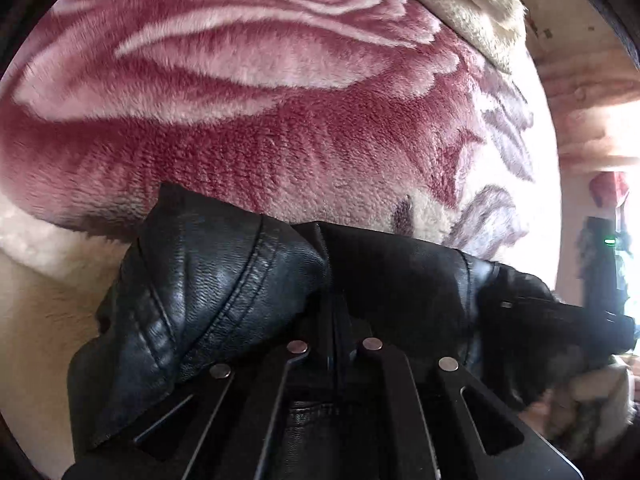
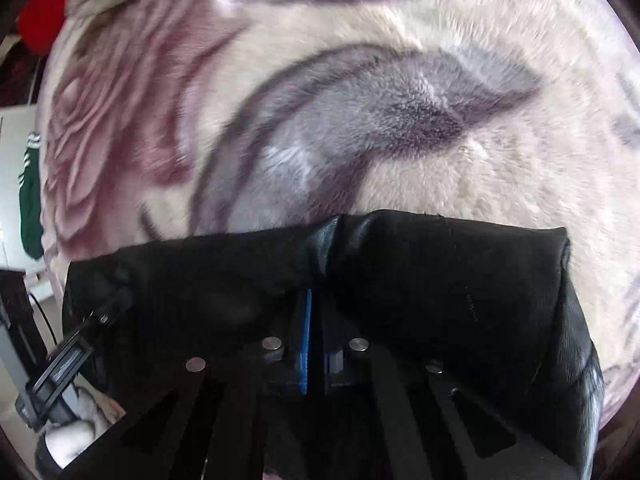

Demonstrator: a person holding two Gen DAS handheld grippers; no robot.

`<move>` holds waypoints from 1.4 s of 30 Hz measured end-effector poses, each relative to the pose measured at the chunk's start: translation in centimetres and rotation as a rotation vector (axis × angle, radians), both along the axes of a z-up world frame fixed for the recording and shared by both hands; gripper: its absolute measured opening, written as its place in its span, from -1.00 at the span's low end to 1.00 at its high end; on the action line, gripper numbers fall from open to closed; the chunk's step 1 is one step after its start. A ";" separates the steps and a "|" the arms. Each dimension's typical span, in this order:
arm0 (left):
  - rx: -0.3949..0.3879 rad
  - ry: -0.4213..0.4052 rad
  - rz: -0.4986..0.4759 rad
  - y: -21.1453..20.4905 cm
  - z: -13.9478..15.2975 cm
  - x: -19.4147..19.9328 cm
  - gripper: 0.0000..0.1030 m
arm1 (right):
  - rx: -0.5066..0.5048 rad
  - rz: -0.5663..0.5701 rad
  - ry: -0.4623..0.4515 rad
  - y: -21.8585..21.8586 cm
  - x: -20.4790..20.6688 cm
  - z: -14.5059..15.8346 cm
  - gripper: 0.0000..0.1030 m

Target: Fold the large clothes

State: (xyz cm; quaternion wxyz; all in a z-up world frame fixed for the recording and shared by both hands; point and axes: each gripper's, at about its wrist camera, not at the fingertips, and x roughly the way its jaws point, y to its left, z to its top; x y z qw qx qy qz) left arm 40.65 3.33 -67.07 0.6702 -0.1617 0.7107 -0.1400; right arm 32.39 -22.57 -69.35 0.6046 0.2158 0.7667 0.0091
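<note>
we are holding the jacket (image 1: pixel 224 292) in both grippers. nearest us, the left gripper (image 1: pixel 334 320) is pinched tight on a fold of black leather, and the right gripper (image 2: pixel 316 312) is likewise clamped on the leather, its blue pad just showing in the narrow slit. the jacket is bunching up around both sets of fingers, hanging from them over the blanket (image 1: pixel 280 128).

we are judging it as fairly heavy and thick: the leather is bending in broad, rounded rolls instead of sharp creases, so it is probably going to resist a flat fold and want to spring back. the grain looks glossy, so it may be slipping a little in a shallow pinch; the stitched seams on the left look like the firmest places to take hold, with a deep bite rather than an edge nip.

beyond the jacket, the plush floral blanket is spreading out, soft and grippy. far off, a cream fleece (image 1: pixel 472 4) is lying at its edge.
</note>
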 end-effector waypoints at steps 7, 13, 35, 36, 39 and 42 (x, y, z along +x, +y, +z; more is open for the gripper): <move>0.060 0.013 -0.028 -0.9 3.7 0.2 -0.92 | 0.063 -0.024 0.053 -0.9 1.1 1.7 -0.94; 0.038 -0.008 -0.078 -0.5 5.6 -3.8 -0.92 | 0.089 -0.096 -0.068 -7.4 -5.4 8.2 -0.84; 0.063 -0.056 0.229 9.4 5.5 -9.4 0.01 | 0.195 -0.385 -0.114 -14.5 -14.6 4.2 -0.31; 0.032 -0.063 0.230 9.0 5.3 -9.5 -0.83 | 0.214 -0.406 -0.126 -14.1 -14.4 3.8 -0.64; 0.013 -0.134 0.278 8.7 7.4 -10.6 -0.91 | 0.192 -0.456 -0.161 -14.2 -14.4 4.4 -0.88; -0.042 -0.122 0.357 9.9 6.7 -12.2 -0.90 | 0.182 -0.469 -0.206 -14.4 -14.0 5.3 -0.90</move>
